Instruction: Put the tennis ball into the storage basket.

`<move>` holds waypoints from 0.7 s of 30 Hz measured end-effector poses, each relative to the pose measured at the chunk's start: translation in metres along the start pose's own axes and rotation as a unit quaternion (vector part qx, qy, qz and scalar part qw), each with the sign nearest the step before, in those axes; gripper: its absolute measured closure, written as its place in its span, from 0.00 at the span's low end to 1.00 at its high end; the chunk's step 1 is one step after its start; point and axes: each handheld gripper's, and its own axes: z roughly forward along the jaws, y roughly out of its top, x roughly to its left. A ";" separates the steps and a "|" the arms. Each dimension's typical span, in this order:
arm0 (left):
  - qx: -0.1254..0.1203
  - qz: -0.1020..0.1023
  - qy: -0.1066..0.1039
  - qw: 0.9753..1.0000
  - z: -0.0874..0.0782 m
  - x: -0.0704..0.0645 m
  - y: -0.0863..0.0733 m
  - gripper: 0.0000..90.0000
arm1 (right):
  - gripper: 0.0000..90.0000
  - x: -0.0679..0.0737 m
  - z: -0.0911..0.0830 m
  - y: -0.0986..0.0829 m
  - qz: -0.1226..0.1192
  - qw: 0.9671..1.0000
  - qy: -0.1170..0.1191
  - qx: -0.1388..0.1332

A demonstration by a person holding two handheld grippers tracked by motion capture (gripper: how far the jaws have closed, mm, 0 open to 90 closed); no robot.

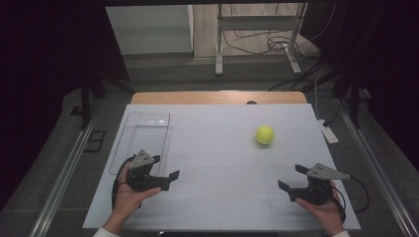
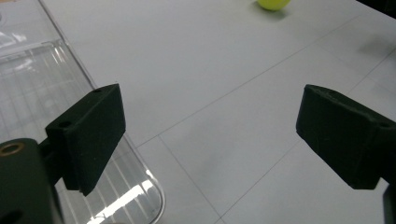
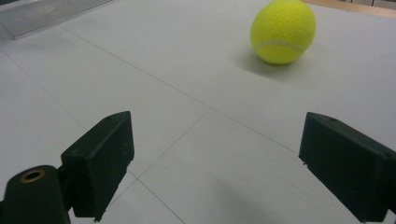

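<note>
both claws gaping: left claw (image 1: 165, 167), right claw (image 1: 291, 177), low over table (image 1: 222, 163).

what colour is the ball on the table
The ball is bright yellow-green with a thin white curved seam, like a tennis ball. It shows best in the right gripper view.

In the left gripper view, the tennis ball (image 2: 273, 3) is cut off by the top edge, and the clear tray (image 2: 42, 84) runs past the left edge. In the right gripper view, the tray's (image 3: 46, 11) far corner alone shows, blurred.
</note>
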 end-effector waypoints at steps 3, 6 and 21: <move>0.002 0.003 -0.002 1.000 0.002 -0.001 0.003 0.11 | 0.12 0.000 0.000 0.000 0.000 1.000 0.000 0.001; 0.002 0.002 -0.005 1.000 0.004 -0.002 0.006 0.11 | 0.12 0.000 0.001 -0.001 0.000 1.000 -0.001 0.001; 0.008 0.014 -0.012 1.000 0.013 -0.007 0.019 0.12 | 0.12 -0.001 0.001 -0.001 0.001 1.000 0.000 0.001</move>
